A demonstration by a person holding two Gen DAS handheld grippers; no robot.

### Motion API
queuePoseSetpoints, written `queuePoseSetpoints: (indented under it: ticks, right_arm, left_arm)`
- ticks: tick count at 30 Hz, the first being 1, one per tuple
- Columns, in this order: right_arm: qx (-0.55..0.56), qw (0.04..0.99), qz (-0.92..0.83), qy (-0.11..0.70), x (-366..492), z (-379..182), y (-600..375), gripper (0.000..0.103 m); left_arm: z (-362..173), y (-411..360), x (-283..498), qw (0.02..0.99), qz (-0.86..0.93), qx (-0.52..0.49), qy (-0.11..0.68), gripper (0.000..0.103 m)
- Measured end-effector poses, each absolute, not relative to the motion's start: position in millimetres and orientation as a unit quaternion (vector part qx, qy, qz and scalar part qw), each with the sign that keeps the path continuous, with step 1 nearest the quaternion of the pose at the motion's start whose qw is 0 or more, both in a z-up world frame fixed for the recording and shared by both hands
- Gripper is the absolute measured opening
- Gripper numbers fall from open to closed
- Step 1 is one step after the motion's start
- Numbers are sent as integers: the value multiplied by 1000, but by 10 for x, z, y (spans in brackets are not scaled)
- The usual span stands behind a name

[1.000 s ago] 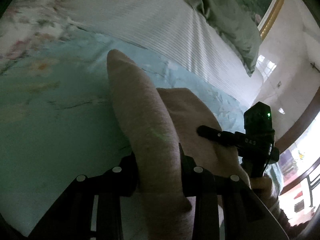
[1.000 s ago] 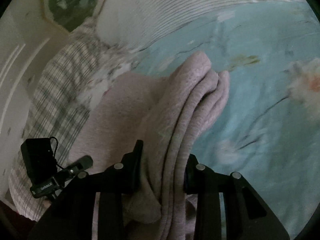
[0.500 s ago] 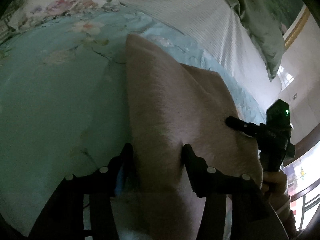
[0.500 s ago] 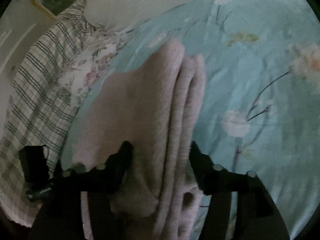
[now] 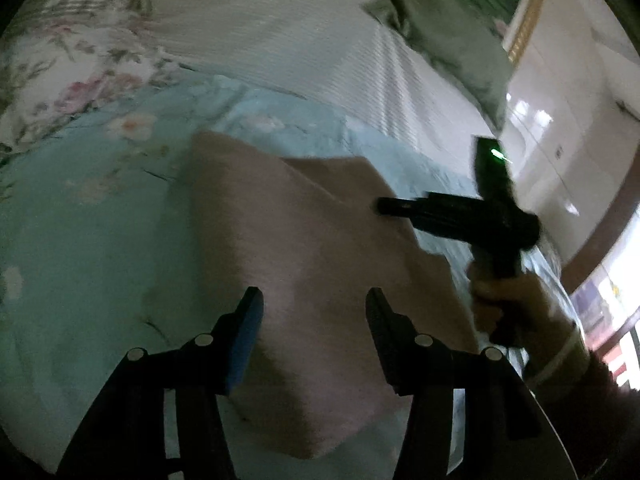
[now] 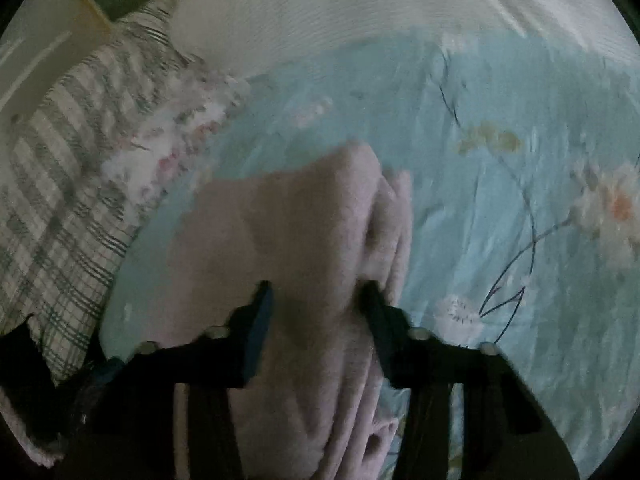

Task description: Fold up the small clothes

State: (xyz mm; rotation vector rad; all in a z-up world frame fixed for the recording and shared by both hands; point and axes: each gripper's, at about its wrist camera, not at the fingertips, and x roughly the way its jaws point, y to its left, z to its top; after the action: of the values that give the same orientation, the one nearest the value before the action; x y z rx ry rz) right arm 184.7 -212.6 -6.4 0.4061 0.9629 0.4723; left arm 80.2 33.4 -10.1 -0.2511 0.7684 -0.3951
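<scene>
A folded pink fleece garment (image 5: 304,264) lies flat on the light blue floral bedspread (image 5: 80,240). My left gripper (image 5: 314,308) is open, its jaws spread wide over the garment's near edge. The right gripper shows in the left wrist view (image 5: 384,206) at the garment's far right corner, held by a hand. In the right wrist view the garment (image 6: 288,232) lies with its stacked folded edges to the right. My right gripper (image 6: 316,292) is open, its jaws either side of the garment's thick fold.
A white ribbed blanket (image 5: 300,40) and a green pillow (image 5: 448,24) lie beyond the garment. A plaid pillow (image 6: 60,184) and floral fabric (image 6: 172,140) lie to the left in the right wrist view. A cream wall (image 5: 568,100) stands at right.
Both grippers were shut on the garment held up a second ago. They lowered it flat onto the bedspread and both jaws have opened, letting it go.
</scene>
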Motion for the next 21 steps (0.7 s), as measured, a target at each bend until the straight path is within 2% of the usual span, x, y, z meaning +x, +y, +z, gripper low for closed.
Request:
queuePoseSetpoints:
  ticks: [3, 7, 13, 19, 21]
  right_arm:
    - [205, 847, 240, 427, 1818, 106, -2178, 10]
    - [192, 860, 237, 409, 1917, 295, -2224, 9]
    - [187, 841, 203, 466, 2169, -162, -2188, 10]
    - [229, 848, 222, 424, 1582, 175, -2418, 28]
    - [234, 848, 246, 408, 1274, 287, -2465, 37]
  left_arm:
    - [-182, 245, 832, 889, -209, -114, 391, 39]
    - [-207, 173, 878, 880, -231, -117, 398, 39]
    - [-475, 45, 977, 869, -219, -106, 432, 39]
    - [-402, 99, 843, 872, -219, -103, 426, 39]
    - [-368, 140, 769, 875, -216, -97, 422, 39]
